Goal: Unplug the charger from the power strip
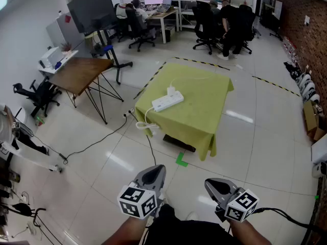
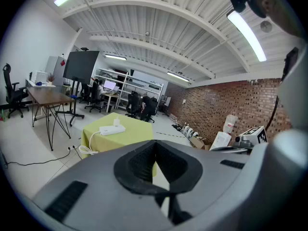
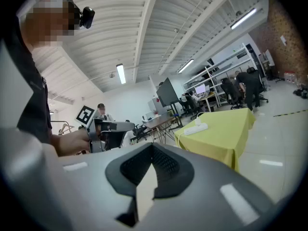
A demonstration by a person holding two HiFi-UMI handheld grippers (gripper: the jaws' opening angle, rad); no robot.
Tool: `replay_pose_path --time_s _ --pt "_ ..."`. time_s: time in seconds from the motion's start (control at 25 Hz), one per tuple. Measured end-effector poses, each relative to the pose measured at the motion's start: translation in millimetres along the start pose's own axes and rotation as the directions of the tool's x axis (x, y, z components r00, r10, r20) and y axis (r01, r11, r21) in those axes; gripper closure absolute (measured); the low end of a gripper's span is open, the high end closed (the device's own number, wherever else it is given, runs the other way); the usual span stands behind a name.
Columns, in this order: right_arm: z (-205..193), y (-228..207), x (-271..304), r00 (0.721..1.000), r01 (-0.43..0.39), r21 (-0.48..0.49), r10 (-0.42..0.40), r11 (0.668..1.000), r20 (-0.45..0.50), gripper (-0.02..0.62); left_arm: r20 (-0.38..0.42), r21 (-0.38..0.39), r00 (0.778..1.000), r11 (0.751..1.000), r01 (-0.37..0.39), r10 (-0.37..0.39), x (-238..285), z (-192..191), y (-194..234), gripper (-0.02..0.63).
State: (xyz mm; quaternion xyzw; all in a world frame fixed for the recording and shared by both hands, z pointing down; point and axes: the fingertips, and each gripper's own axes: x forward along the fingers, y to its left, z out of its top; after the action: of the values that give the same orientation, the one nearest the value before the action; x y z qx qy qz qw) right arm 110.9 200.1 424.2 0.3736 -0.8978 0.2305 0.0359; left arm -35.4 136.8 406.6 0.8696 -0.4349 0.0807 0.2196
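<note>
A white power strip [image 1: 167,102] lies on a small table draped in a yellow-green cloth [image 1: 199,116], in the middle of the room. A white charger [image 1: 171,91] stands plugged into its far end, and a white cord [image 1: 144,125] hangs off the table's left edge. Both grippers are held low and near me, well short of the table. My left gripper [image 1: 153,175] and right gripper [image 1: 217,187] are shut, with nothing between the jaws. The left gripper view shows its gripper [image 2: 155,146] aimed toward the strip [image 2: 112,129]. In the right gripper view, past the gripper [image 3: 153,148], the strip [image 3: 196,128] shows far off.
A wooden trestle table [image 1: 82,73] and a black screen on a stand [image 1: 94,9] are to the left. A black cable [image 1: 102,139] runs over the tiled floor. A green tape mark [image 1: 181,161] lies before the table. People sit at desks [image 1: 163,11] behind; boxes [image 1: 311,119] line the brick wall.
</note>
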Motion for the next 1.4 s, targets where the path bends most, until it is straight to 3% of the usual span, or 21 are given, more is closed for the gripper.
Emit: replay_pose_path --time_s 0.48,0.92,1.16,1.4 --pt "26.1 -22.1 67.1 0.999 0.038 -0.021 -0.038 0.999 -0.019 0.592 0.014 -0.009 0.999 0.999 0.041 -0.041 41.6 34.4 63.3 0.6" --pt "59.5 -32.7 174.9 0.994 0.105 -0.069 -0.105 0.992 0.008 0.592 -0.019 0.043 0.986 0.985 0.165 -0.165 69.4 61.6 134.8 0.6" --pt "78.8 -37.0 215.3 0.993 0.118 -0.098 -0.117 0.988 0.01 0.592 -0.01 0.022 0.99 0.989 0.144 -0.144 76.4 74.7 178.4 0.6" --pt "87.0 -87.6 256.4 0.986 0.163 -0.099 -0.165 0.982 -0.013 0.582 -0.034 -0.001 0.992 0.992 0.125 -0.125 90.4 71.2 204.9 0.6"
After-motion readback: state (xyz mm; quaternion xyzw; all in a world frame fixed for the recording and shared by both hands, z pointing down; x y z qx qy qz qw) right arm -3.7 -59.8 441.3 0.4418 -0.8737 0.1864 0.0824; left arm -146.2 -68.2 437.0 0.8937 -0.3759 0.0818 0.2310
